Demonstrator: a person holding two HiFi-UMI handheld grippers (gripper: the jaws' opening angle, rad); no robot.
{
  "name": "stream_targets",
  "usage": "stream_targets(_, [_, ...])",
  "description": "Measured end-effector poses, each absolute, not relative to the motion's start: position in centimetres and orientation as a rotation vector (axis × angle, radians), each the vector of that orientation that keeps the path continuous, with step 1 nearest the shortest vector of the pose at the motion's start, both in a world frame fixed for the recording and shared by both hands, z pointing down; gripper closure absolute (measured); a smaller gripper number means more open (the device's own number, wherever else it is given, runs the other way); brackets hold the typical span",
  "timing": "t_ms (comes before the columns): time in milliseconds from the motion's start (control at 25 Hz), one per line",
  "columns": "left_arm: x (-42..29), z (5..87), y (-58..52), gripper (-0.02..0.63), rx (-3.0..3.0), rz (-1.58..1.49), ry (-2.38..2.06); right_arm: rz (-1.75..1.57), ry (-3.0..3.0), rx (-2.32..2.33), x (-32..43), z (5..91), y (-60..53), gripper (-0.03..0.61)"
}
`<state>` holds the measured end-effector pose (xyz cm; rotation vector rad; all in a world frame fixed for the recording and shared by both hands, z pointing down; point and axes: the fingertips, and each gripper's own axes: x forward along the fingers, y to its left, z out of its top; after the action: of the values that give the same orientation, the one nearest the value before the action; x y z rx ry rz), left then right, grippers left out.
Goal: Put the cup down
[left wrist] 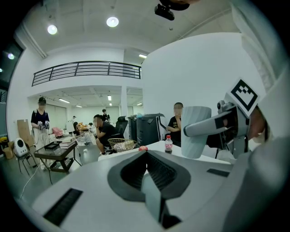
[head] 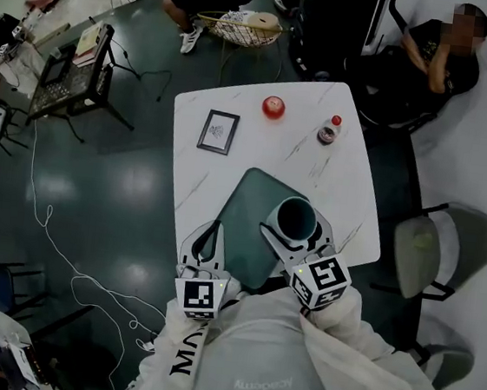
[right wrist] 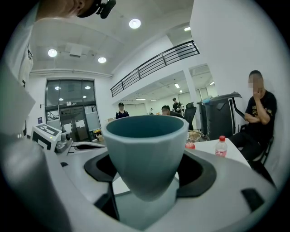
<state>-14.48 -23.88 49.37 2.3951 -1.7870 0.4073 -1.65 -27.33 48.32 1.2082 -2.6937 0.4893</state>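
White desk (head: 349, 184) below you, and on it the dark green mat (head: 247, 201), which I'll place everything by. Your right gripper (head: 296, 231) was over the mat's near right part, fingers spread wide and clamped round the cup (head: 296, 218). Your left gripper (head: 213, 230) sat at the mat's near left corner, fingers closed together with nothing in them.

The cup was upright, mouth up, and looked empty. It appeared to hang just clear of the mat, though contact was hard to judge. Faceted, thick-walled, likely ceramic: stiff, moderately heavy for its size, smooth enough to slip, and liable to chip if dropped. You had it by the tapering lower body, and on a taper it could slide up out of the fingers, so a hold nearer the wider middle would have been the safer one.

Plenty of room, by my reading. The mat under the cup was bare. The picture frame (head: 218, 132) lay beyond the mat's far left corner, the bottle (head: 328, 130) beyond its far right, and the red apple (head: 274, 107) past the far edge, all well apart from the cup. The thing to watch was the mat's near side, close to the desk's edge.
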Motion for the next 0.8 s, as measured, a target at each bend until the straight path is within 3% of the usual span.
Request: stream_targets(800, [-14.1,52.9,-29.1,0.603,2.354,0.376,-1.818,0.378,-2.665,1.085,-3.1,52.9,-34.1,0.201])
